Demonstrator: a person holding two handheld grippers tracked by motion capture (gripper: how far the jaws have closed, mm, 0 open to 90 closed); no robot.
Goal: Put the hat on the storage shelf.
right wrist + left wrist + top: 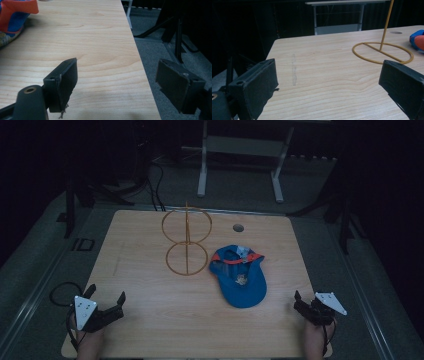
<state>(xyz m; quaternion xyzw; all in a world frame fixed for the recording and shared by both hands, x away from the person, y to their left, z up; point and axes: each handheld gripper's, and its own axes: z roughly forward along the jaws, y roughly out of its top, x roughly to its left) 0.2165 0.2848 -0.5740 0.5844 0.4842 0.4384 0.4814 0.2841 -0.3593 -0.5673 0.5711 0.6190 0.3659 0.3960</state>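
- High view: the blue cap (239, 277) is seen lying upside down on the table (150, 320), right of centre, with its brim pointed toward the near edge and its orange strap at the far end. The long axis of the cap is thus laid roughly from far to near, tilted slightly to the right.
- High view: the right claw (300, 301) is held at the near right corner with its jaws apart and nothing between them. The cap is found ahead of it and to its left, near but not touched.
- High view: the left claw (107, 302) is held at the near left corner, jaws apart and empty, well apart from the cap. The right claw is judged the nearer of the two.
- High view: the yellow wire stand (187, 240) is placed just left of the cap, its base ring close beside the cap's crown.
- Left gripper view: the jaws are shown wide apart over bare table (324, 87). The base ring of the wire stand (383, 52) is seen ahead to the right, with an edge of the cap (417, 40) beyond it.
- Right gripper view: the jaws are shown apart, straddling the table's right edge (140, 75). The cap (15, 20) is seen at the upper left, so a leftward and forward reach is judged necessary.
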